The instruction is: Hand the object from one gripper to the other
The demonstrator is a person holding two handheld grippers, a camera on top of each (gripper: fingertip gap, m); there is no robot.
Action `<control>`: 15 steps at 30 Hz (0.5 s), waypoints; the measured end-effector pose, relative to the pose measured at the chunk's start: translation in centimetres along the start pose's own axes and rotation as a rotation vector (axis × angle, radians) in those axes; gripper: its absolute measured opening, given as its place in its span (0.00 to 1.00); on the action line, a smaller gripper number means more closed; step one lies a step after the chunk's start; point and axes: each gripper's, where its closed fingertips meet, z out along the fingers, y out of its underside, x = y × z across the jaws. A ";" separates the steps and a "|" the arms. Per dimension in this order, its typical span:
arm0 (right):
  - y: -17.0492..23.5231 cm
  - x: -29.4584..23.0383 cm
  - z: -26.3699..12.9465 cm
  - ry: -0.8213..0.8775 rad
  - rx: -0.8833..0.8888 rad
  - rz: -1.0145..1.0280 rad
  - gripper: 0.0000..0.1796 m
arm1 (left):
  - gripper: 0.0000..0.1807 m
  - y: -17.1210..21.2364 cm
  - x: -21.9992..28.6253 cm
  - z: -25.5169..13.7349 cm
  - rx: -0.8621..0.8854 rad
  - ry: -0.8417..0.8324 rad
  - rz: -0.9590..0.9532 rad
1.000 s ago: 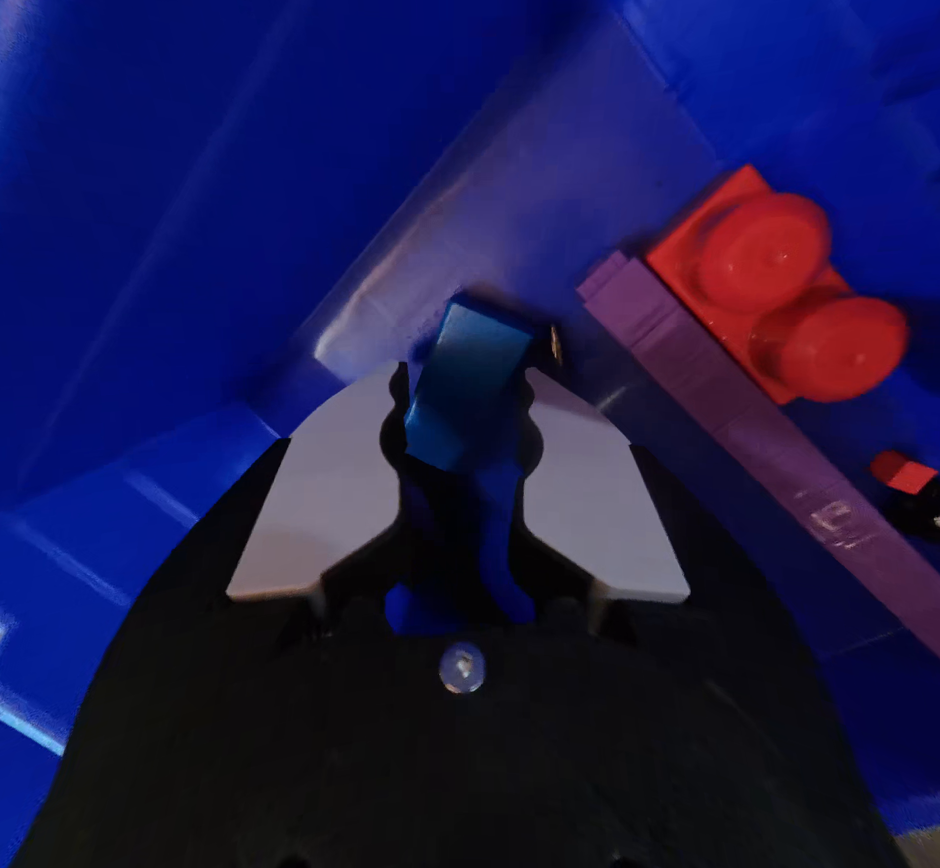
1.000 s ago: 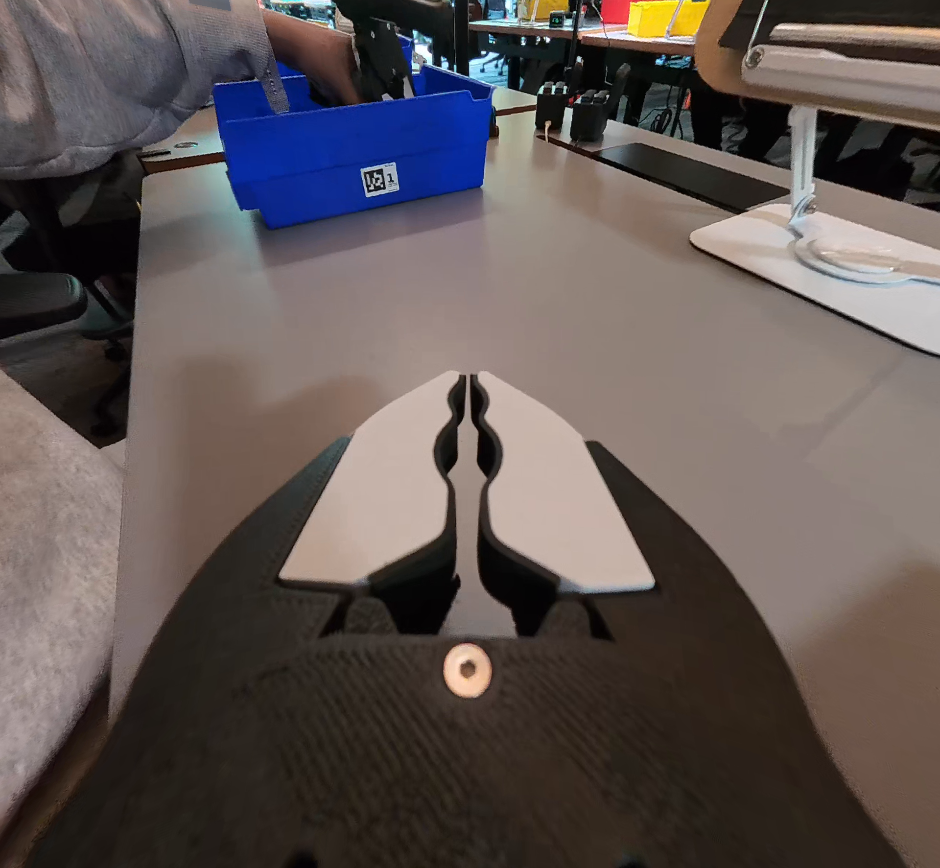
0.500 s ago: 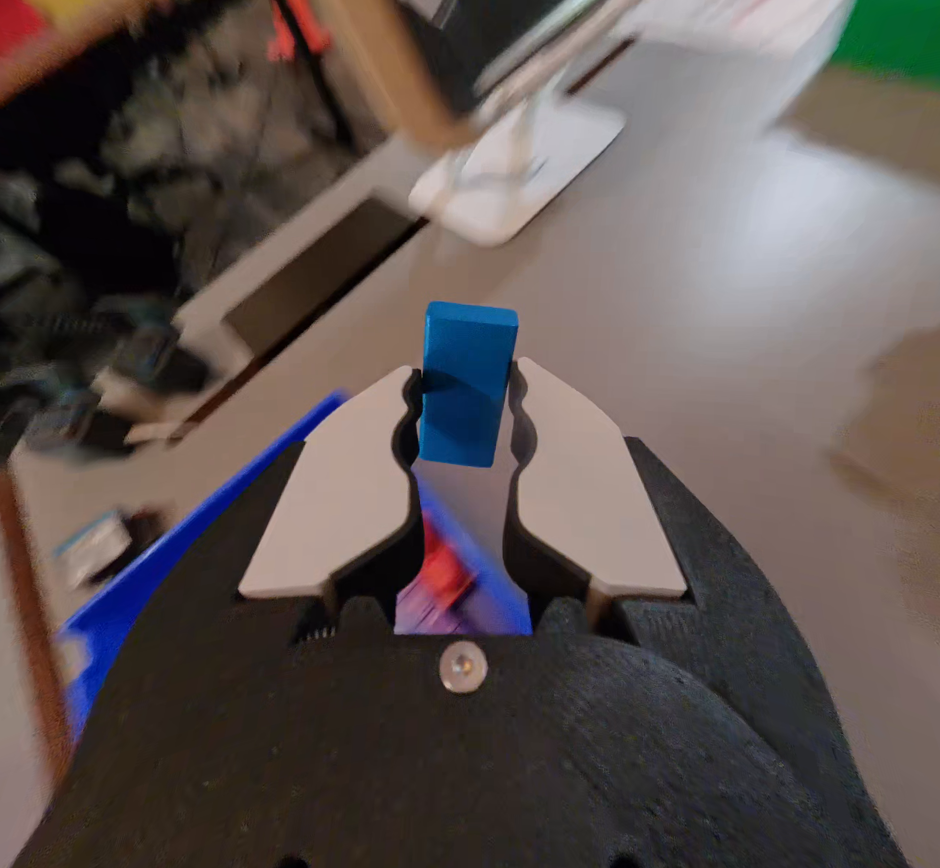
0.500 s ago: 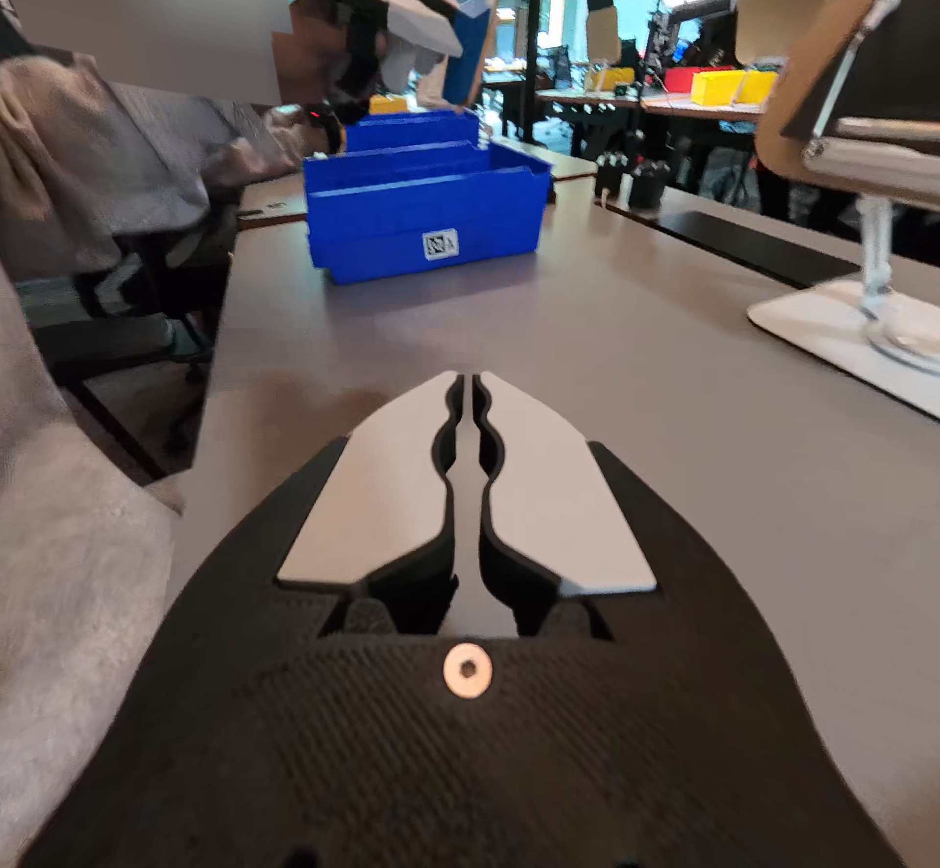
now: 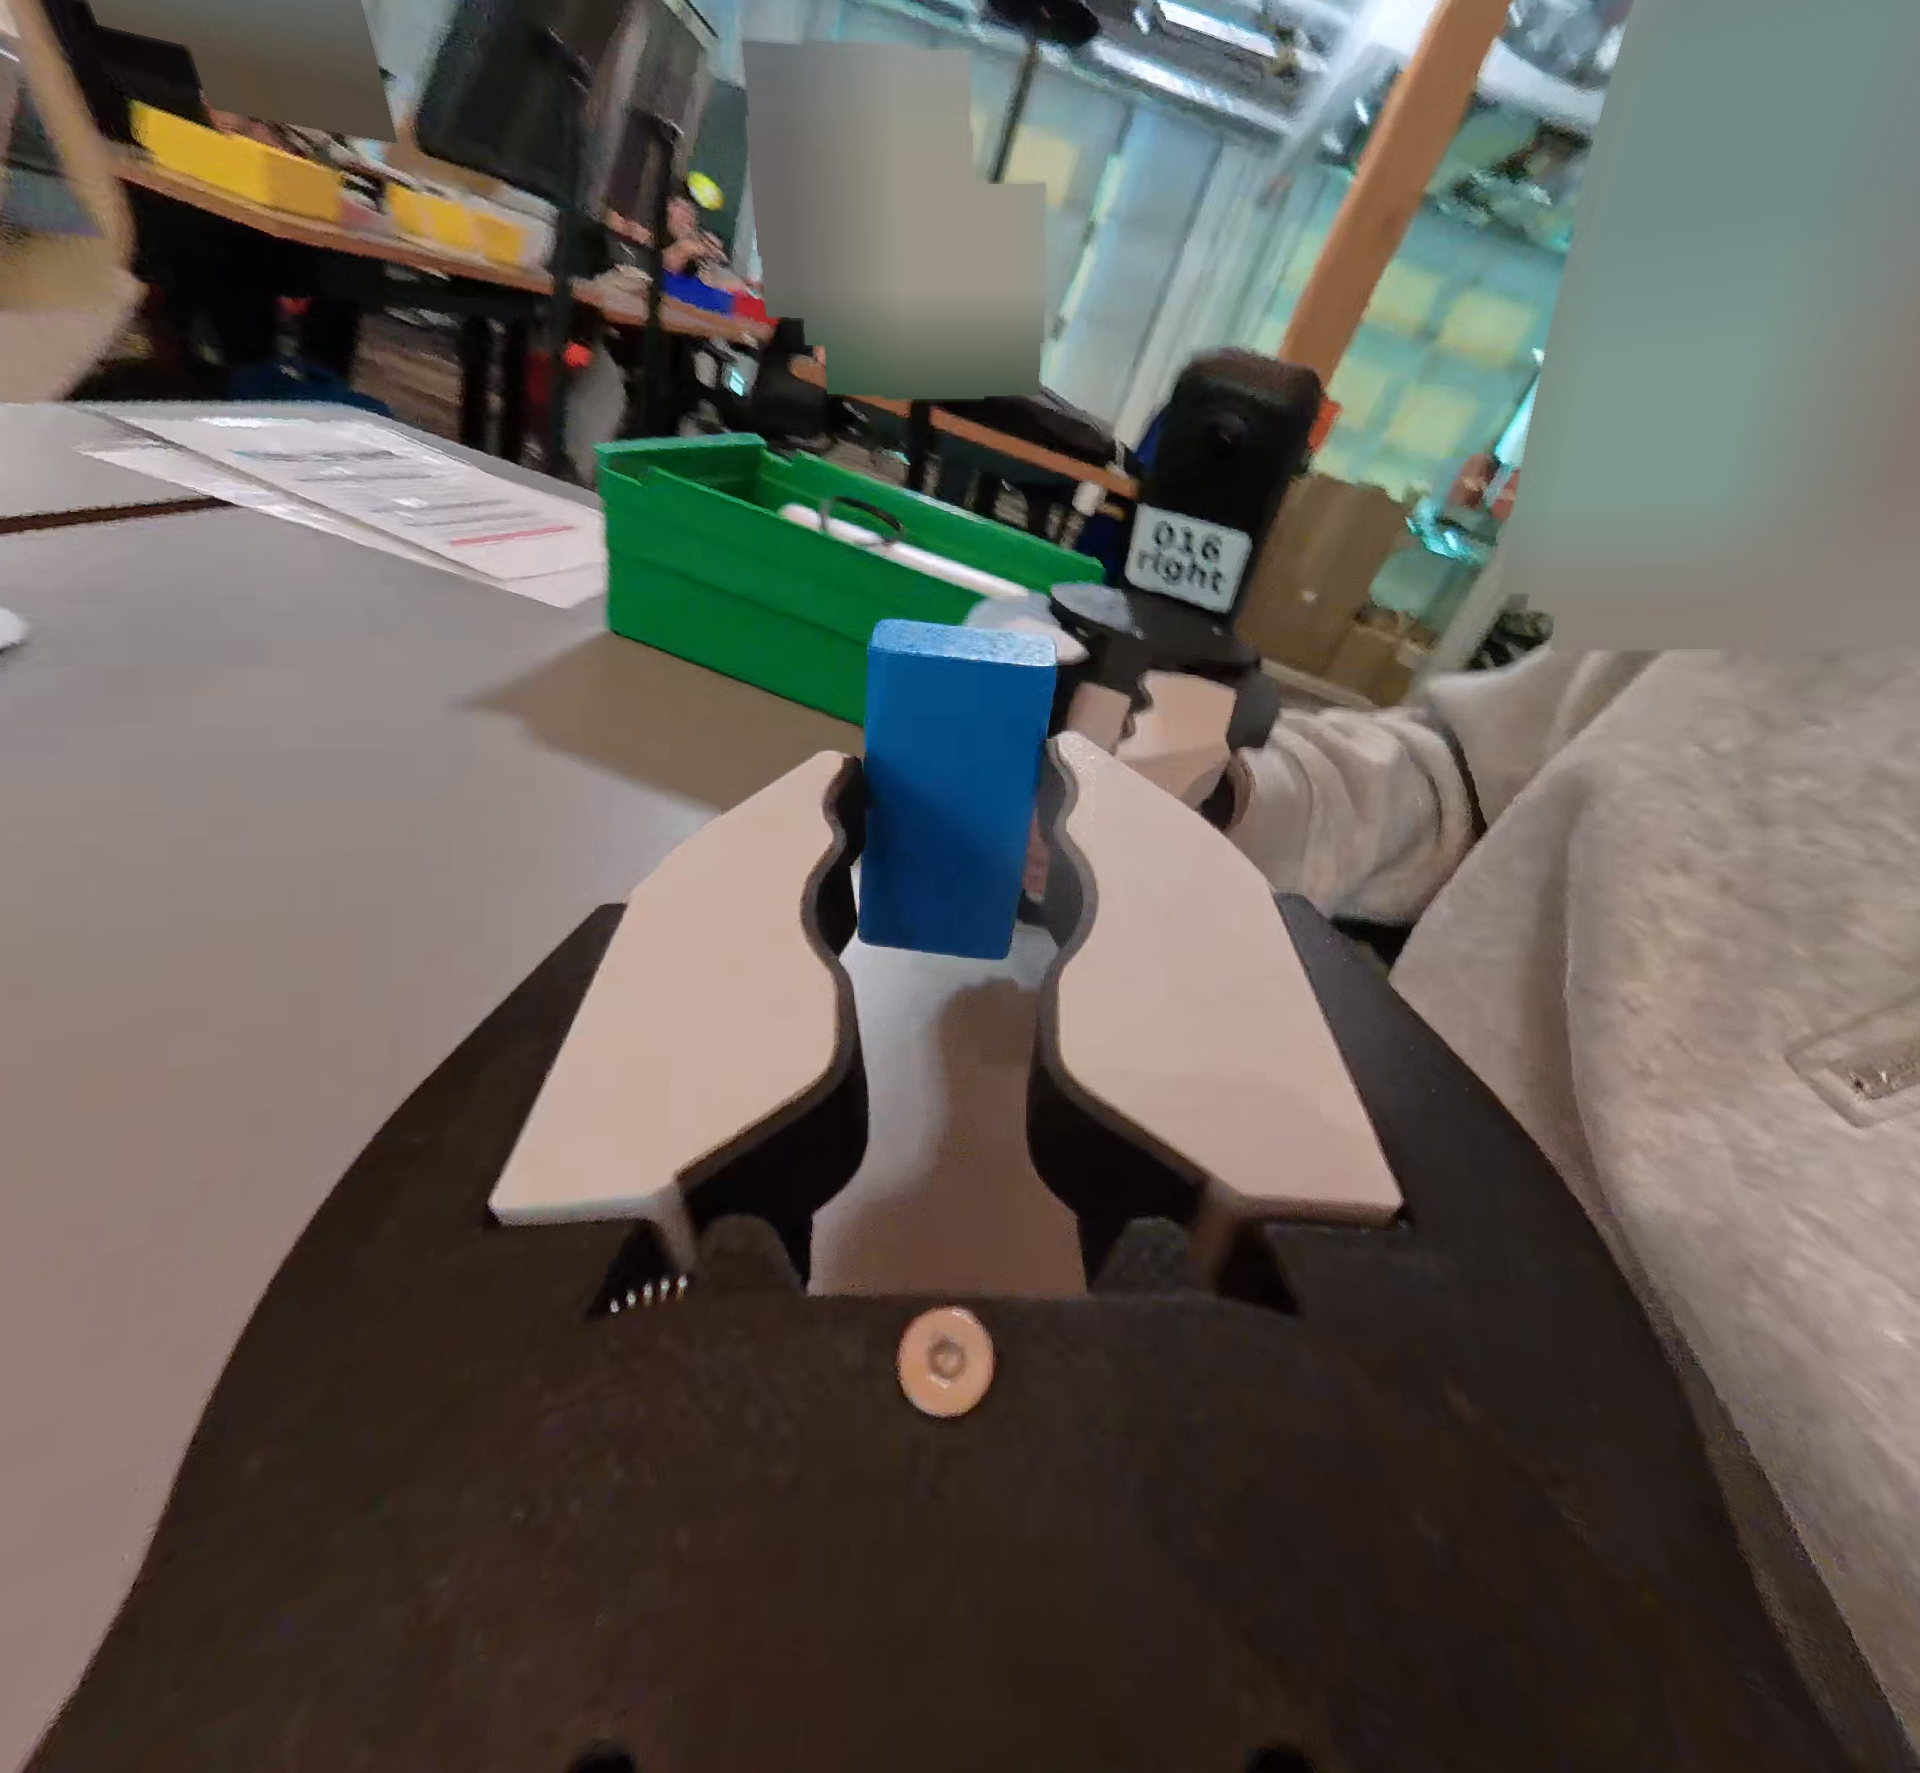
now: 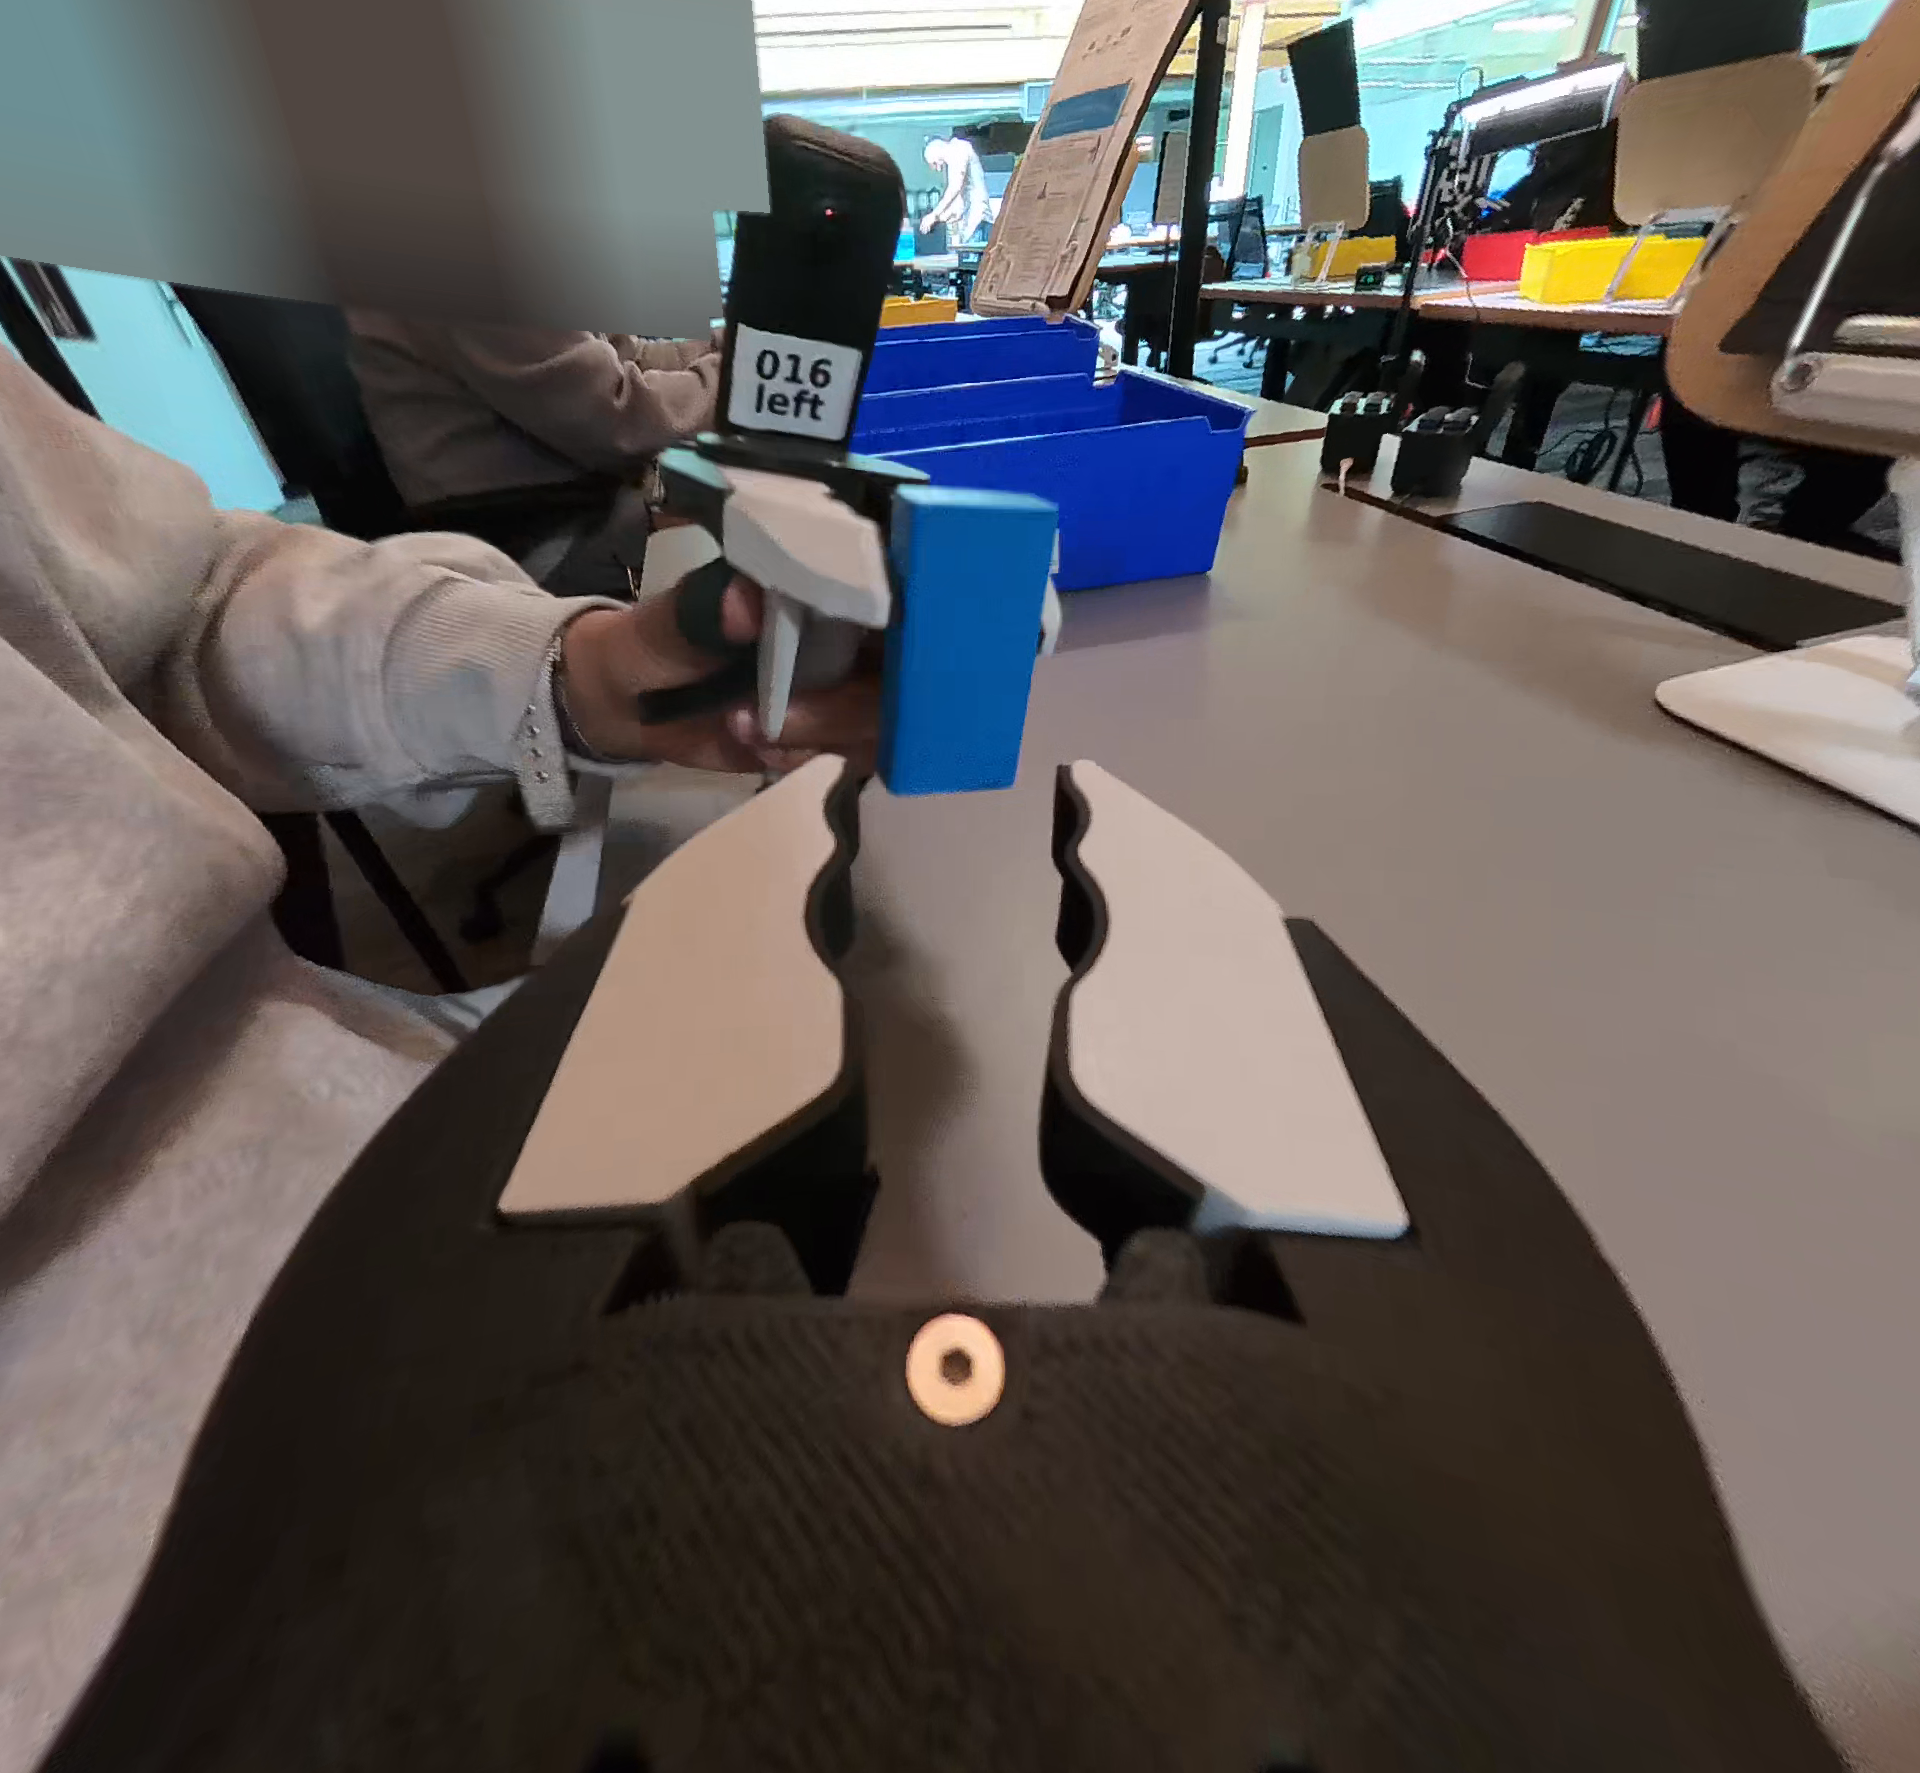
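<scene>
My left gripper (image 5: pixel 948 773) is shut on a blue rectangular block (image 5: pixel 951 788), held upright above the grey table (image 5: pixel 260 788). My right gripper (image 6: pixel 954 778) is open and empty, its fingertips just below and in front of the same blue block (image 6: pixel 961 643). In the right wrist view the left gripper (image 6: pixel 914 570) faces mine with the block between its fingers. In the left wrist view the right gripper (image 5: pixel 1164 684) shows just behind the block, partly hidden by it.
A blue bin (image 6: pixel 1101 487) stands on the table behind the left gripper. A green bin (image 5: pixel 769 570) stands behind the right gripper. A white stand base (image 6: pixel 1808 715) and a black mat (image 6: pixel 1662 570) lie at the right. The person's grey sleeves (image 6: pixel 260 643) flank both grippers. Tip to tip, the grippers are about 4 cm apart.
My left gripper lifted the blue block out of the blue bin and swung it round to face the right gripper. My right gripper rose, opened and came up to the block.
</scene>
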 end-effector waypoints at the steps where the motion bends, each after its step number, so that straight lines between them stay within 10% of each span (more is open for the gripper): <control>1: 0.0 0.0 -0.3 0.003 0.005 0.019 0.22 | 0.18 0.5 0.3 0.5 -0.038 0.031 0.014; 15: 2.1 -0.6 -1.2 0.078 -0.044 0.087 0.25 | 0.18 2.1 1.9 4.3 -0.051 0.202 -0.079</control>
